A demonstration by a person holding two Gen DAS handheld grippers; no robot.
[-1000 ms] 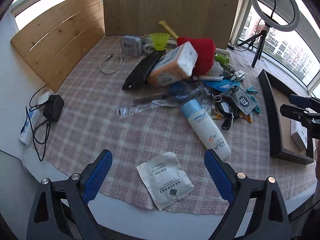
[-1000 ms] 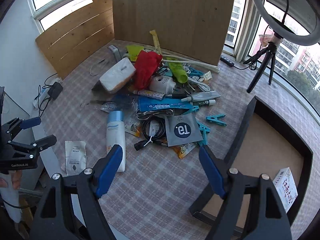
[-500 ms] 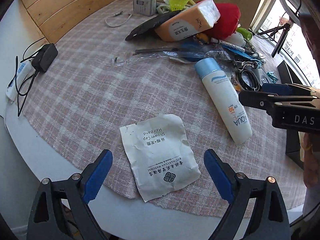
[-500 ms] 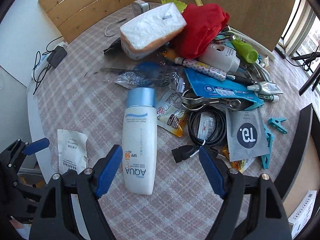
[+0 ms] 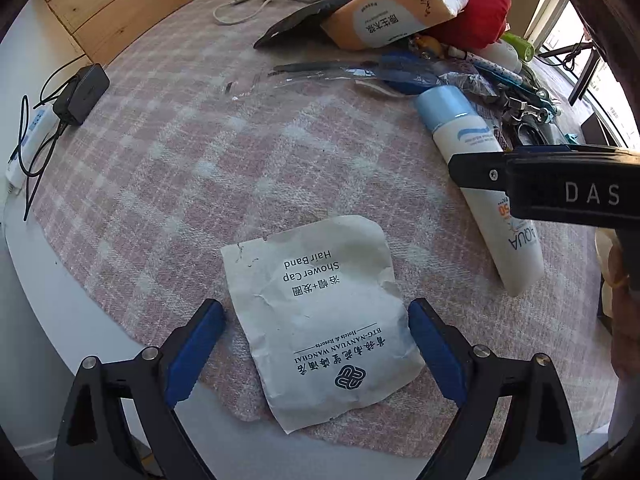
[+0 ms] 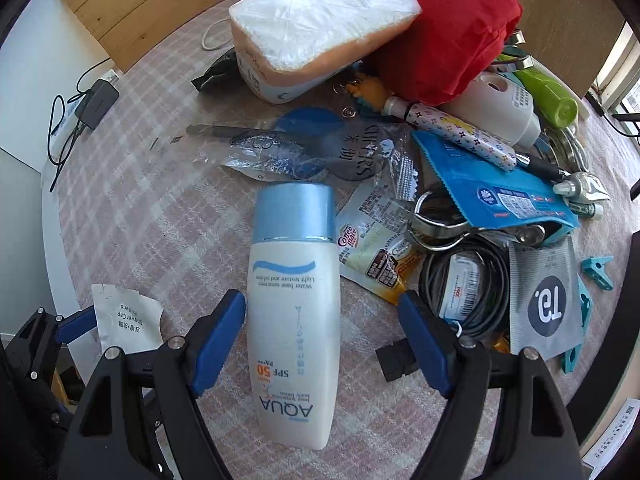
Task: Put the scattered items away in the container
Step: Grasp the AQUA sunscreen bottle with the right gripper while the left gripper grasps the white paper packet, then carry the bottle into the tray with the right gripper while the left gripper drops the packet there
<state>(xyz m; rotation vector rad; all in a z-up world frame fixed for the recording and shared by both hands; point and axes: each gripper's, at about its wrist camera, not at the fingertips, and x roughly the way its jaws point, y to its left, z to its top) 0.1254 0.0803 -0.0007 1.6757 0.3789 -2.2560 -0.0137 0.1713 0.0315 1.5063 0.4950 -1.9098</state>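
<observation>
Task barely begun. Left tool [image 5: 312, 344] jaws apart, straddling the shower cap sachet [image 5: 320, 312]; right tool [image 6: 320, 332] jaws apart around the AQUA sunscreen bottle [image 6: 294, 312]. Neither gripped. Pile ahead on the bench [image 5: 168, 152] untouched; container not clearly seen.

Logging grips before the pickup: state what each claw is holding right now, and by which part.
Nothing is held. The left claw is open, straddling the shower cap packet; the right claw is open around the sunscreen bottle, not clamped.

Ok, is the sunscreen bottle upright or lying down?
Lying down. The sunscreen bottle lies flat on the cloth, blue cap pointing away, between the open right gripper's fingers.
</observation>
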